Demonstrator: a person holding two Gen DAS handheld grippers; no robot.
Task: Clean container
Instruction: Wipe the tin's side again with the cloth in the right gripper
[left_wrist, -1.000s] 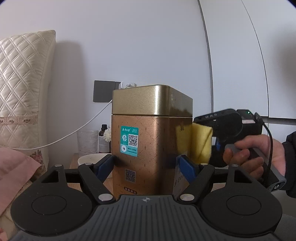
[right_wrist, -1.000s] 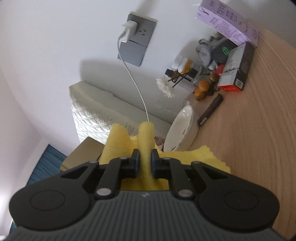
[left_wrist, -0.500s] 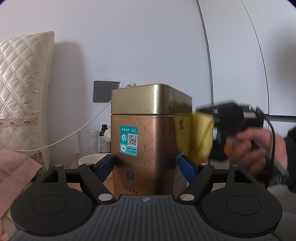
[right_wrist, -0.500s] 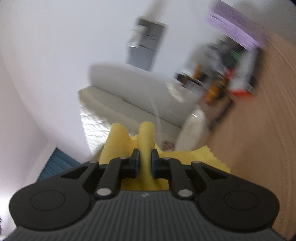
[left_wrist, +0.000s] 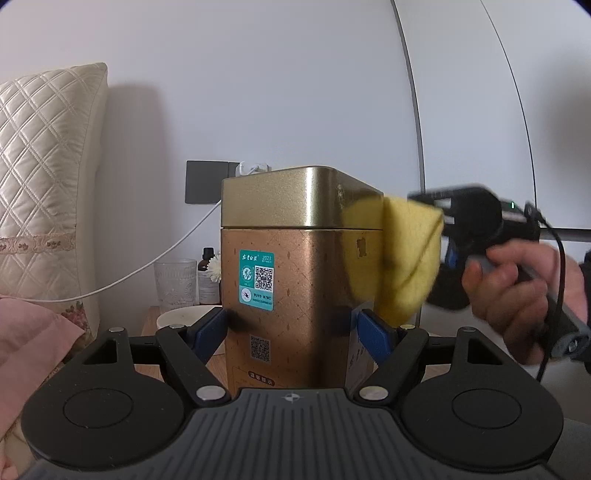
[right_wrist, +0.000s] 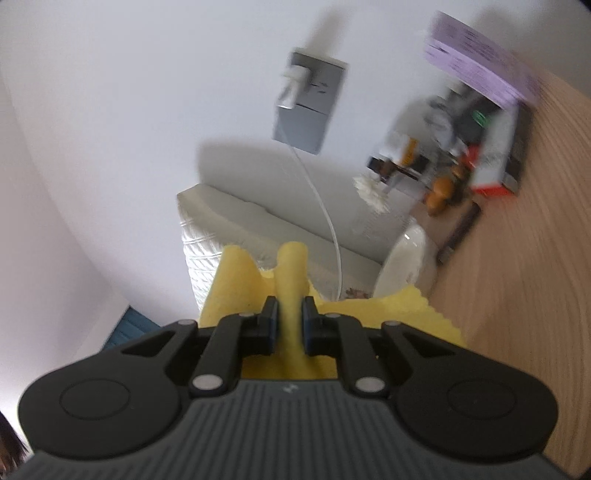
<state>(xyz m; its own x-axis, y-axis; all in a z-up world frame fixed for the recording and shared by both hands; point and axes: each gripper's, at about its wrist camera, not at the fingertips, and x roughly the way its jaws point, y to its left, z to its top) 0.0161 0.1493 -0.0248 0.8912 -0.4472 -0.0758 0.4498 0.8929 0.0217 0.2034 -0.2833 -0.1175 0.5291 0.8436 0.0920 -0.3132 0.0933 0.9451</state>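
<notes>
Against the tin (left_wrist: 295, 280) clamped by the left hand-held gripper (left_wrist: 295, 328), the right hand-held gripper (right_wrist: 289, 325) presses its pinched cloth (left_wrist: 402, 258).

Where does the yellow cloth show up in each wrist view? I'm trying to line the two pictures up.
Left wrist view: the yellow cloth is right of centre, against the right side of the gold tin, which the left gripper clamps.
Right wrist view: the cloth is at lower centre, pinched in the right gripper.
Shared landmark: the grey wall socket with the white cable.
</notes>
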